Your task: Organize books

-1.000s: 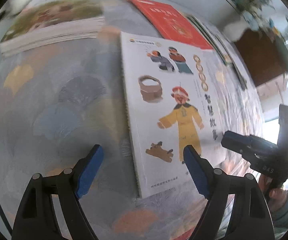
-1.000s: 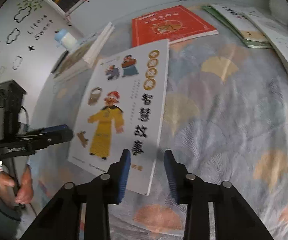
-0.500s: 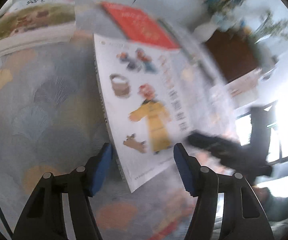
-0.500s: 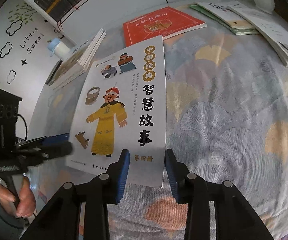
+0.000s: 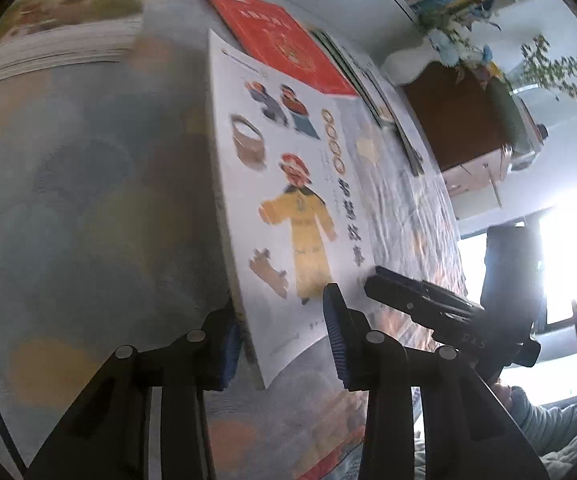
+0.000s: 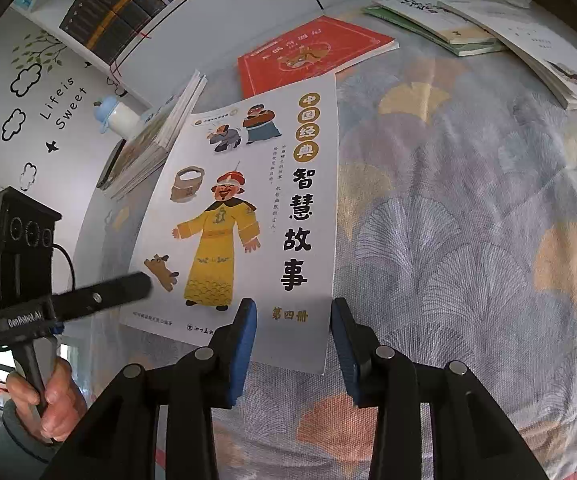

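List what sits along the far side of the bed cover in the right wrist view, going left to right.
Stack of books → red book → green book → white booklet at the right edge.

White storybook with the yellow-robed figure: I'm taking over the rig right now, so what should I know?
Left gripper: jaws have just been closing around the white storybook's near spine corner; pad contact unclear.
Right gripper: open, straddling the other near corner.
Storybook lies on the fan-patterned cloth, far edge by the red square book.
Done: both grippers placed.
Left: grip, lift, probably onto the pile of books at the cloth's edge; red book after.
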`<state>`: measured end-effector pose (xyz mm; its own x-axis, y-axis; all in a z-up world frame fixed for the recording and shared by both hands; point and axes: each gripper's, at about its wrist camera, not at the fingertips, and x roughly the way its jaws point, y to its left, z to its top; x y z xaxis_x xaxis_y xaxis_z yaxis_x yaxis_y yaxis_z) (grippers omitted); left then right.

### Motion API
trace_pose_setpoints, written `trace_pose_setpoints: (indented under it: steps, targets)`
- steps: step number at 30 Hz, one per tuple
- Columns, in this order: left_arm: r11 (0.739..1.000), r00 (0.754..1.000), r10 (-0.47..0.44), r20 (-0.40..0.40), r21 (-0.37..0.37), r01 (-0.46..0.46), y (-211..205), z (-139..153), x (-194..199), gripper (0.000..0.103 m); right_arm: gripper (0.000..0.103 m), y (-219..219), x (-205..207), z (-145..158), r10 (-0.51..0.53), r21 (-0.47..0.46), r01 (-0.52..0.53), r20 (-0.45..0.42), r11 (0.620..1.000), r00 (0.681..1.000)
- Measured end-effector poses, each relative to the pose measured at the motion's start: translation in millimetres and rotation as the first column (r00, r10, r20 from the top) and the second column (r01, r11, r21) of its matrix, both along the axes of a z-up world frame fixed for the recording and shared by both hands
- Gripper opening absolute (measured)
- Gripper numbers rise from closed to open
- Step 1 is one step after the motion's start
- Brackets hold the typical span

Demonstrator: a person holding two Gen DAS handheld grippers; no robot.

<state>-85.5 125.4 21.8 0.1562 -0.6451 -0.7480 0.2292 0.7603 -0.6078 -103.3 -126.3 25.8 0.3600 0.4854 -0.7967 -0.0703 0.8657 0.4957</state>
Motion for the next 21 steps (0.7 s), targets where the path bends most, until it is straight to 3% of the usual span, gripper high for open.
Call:
trace_pose_setpoints:
  steps: [6, 9, 11, 14, 15, 21]
  targets:
    - [0.999, 0.999, -0.052, 0.007, 0.017, 0.052, -26.8, -4.8, 5.3, 0.019, 0.046, 3.2, -0.2, 0.1, -0.001, 0.017, 0.001, 0.004, 1.000, 1.000]
    - [0.994, 0.999, -0.036, 0.005, -0.099, 0.037, -21.7, 6.5, 11.0, 0.015, 0.050, 0.7, 2.5, 0.7, 0.004, 0.056, -0.002, -0.049, 0.998, 0.999]
    - [0.986, 1.000, -0.016, -0.003, -0.165, 0.015, -14.3, 13.3, 16.6, 0.015, 0.054, -13.2, 0.0, -3.7, -0.010, 0.171, 0.030, -0.116, 0.985, 0.993]
    - [0.971, 0.999, 0.007, -0.039, -0.240, -0.017, -4.6, 15.1, 23.4, 0.015, 0.055, -37.3, -8.9, -20.3, -0.052, 0.377, 0.132, -0.214, 0.917, 0.975]
    - [0.966, 0.999, 0.013, -0.052, -0.258, -0.026, -2.5, 14.1, 24.3, 0.015, 0.055, -43.1, -10.2, -27.6, -0.060, 0.451, 0.167, -0.241, 0.877, 0.969]
    - [0.960, 0.996, 0.030, -0.086, -0.274, -0.053, -1.9, 11.2, 25.6, 0.015, 0.052, -35.2, 7.0, -46.8, -0.101, 0.624, 0.255, -0.272, 0.739, 0.957]
